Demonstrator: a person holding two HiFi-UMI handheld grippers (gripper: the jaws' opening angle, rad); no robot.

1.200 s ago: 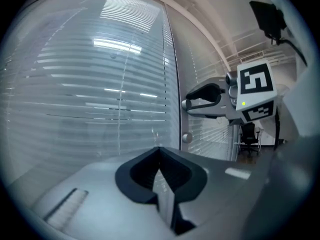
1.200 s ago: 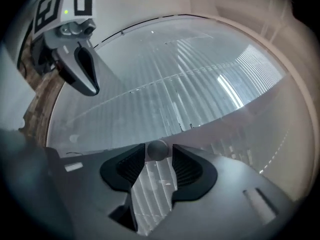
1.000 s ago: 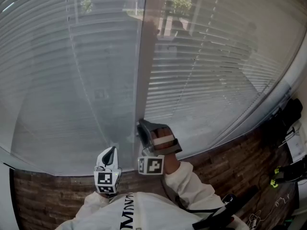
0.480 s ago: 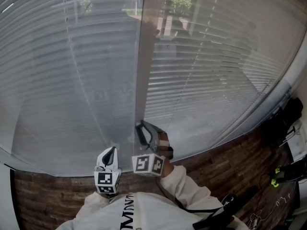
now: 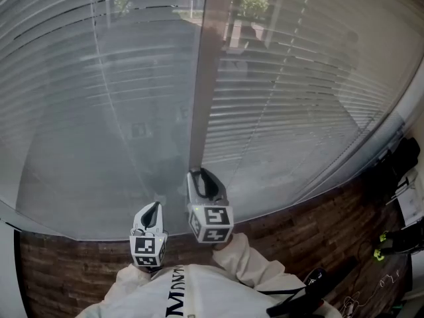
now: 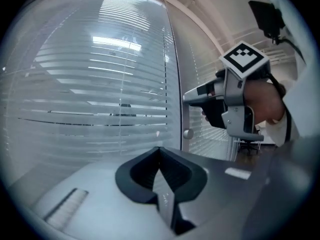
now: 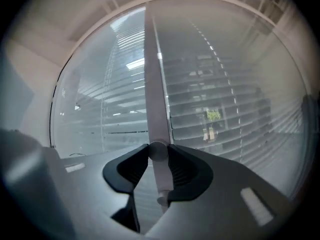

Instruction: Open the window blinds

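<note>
The right hand-held gripper (image 5: pixel 201 175) points at the vertical grey-brown window post (image 5: pixel 207 78) and is clenched on a small round grey knob (image 7: pixel 159 150) mounted there. Its jaws have just been closing, and both pads now touch the knob's sides. A second, smaller knob (image 7: pixel 161 200) sits lower on the same post, free of the jaws. The white horizontal slatted blinds (image 5: pixel 298 98) fill the glass panes on both sides of the post. Through the right pane's tilted slats some greenery shows faintly outside. The left hand-held gripper (image 5: pixel 154 207) hangs lower and to the left, near the dark brick wall (image 5: pixel 298 237) under the window, its jaws pressed together with nothing between them.
</note>
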